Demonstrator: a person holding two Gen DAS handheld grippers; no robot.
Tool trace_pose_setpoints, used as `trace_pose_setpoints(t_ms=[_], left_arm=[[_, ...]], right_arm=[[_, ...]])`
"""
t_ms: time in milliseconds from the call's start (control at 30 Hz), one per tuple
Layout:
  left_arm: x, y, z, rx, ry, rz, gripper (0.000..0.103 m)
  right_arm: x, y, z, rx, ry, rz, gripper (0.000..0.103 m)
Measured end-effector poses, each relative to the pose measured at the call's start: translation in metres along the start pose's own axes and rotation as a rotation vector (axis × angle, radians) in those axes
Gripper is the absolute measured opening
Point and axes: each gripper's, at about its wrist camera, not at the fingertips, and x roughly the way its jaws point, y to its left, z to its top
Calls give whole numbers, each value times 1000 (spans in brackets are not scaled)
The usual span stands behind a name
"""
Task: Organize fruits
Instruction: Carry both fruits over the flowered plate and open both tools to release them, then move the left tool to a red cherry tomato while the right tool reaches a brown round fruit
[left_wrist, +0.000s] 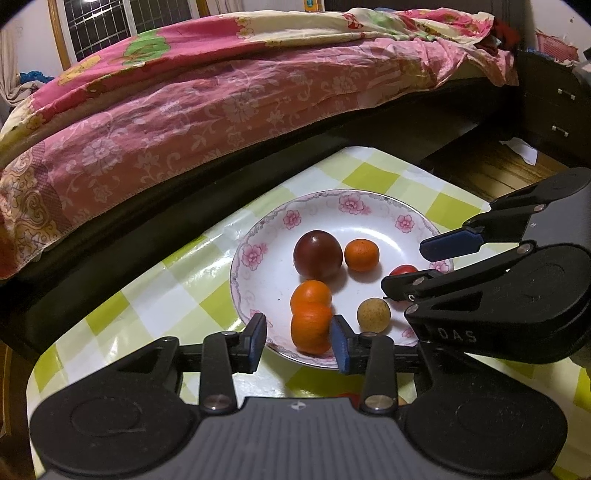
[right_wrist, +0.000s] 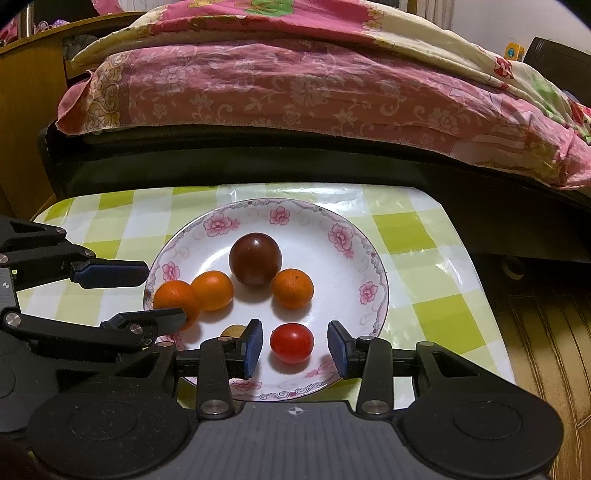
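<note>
**A:** What does the left wrist view give you that the right one doesn't?

**B:** It shows the speckled tan fruit (left_wrist: 373, 314) whole, sitting near the plate's front. In the right wrist view that same fruit is only a sliver behind the right tool's finger. The left view also shows a dark cabinet (left_wrist: 554, 110) with metal handles past the bed (left_wrist: 221, 110).

**A:** And the other way round?

**B:** The right wrist view shows the red tomato (right_wrist: 291, 342) in full. In the left view the right tool's lower finger covers most of it.

**A:** What's in the plate?

**B:** The flowered plate (right_wrist: 343, 236) on the green-checked bench (right_wrist: 424, 236) holds six fruits: a dark red round fruit (right_wrist: 255, 259) in the middle, three oranges, the tomato and the tan fruit. The front orange (left_wrist: 311, 328) touches the second orange (left_wrist: 311, 296) just behind it; the third orange (left_wrist: 362, 254) lies beside the dark fruit.

**A:** The tools?

**B:** The left tool (left_wrist: 299, 343) has its jaws parted with the front orange between them; the right pad looks to be at the skin, the left pad stands clear. The right tool (right_wrist: 294, 349) is open around the tomato, gaps on both sides.
</note>
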Motion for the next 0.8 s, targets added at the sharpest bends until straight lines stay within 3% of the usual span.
trace_pose_setpoints(t_ms=[800], left_arm=[[-12, 4, -13, 7, 1, -19, 47]], right_arm=[[-10, 0, -2, 10, -3, 11, 36]])
